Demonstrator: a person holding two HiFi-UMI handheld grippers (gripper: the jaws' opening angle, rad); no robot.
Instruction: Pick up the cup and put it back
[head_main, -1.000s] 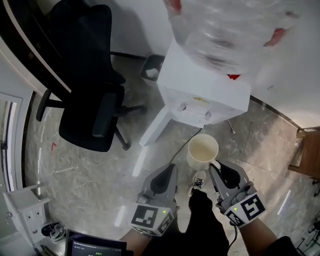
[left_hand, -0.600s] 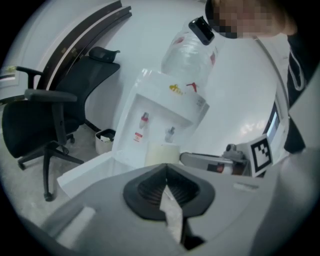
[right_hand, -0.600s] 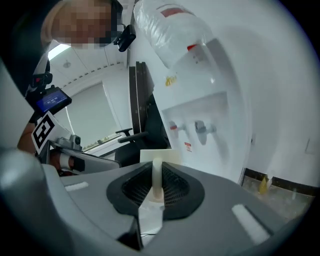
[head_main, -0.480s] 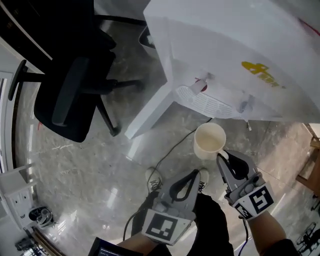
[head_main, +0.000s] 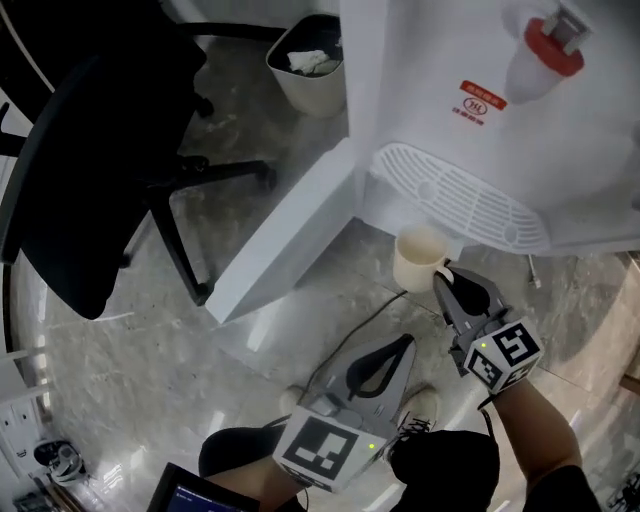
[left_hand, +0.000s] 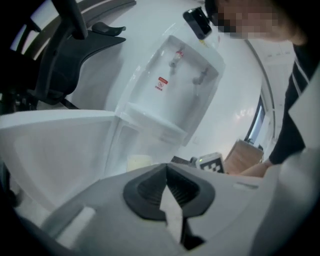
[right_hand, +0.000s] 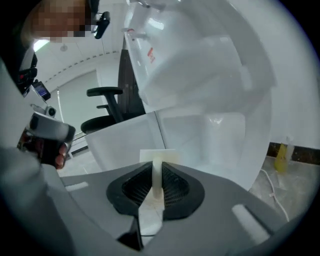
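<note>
Head view: the right gripper (head_main: 447, 283) pinches the cup (head_main: 420, 258) by its handle. The cup now hangs ahead of it, just under the drip tray (head_main: 455, 195), which was farther off a second ago.
Left gripper view: the left gripper (left_hand: 166, 172) is pressed together, empty.
Right gripper view: the handle (right_hand: 156, 175) stands clamped between the jaws, the cup just beyond.

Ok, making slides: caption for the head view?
Right gripper grips a cream cup by its handle near the water dispenser's drip tray; left gripper shut and empty.
</note>
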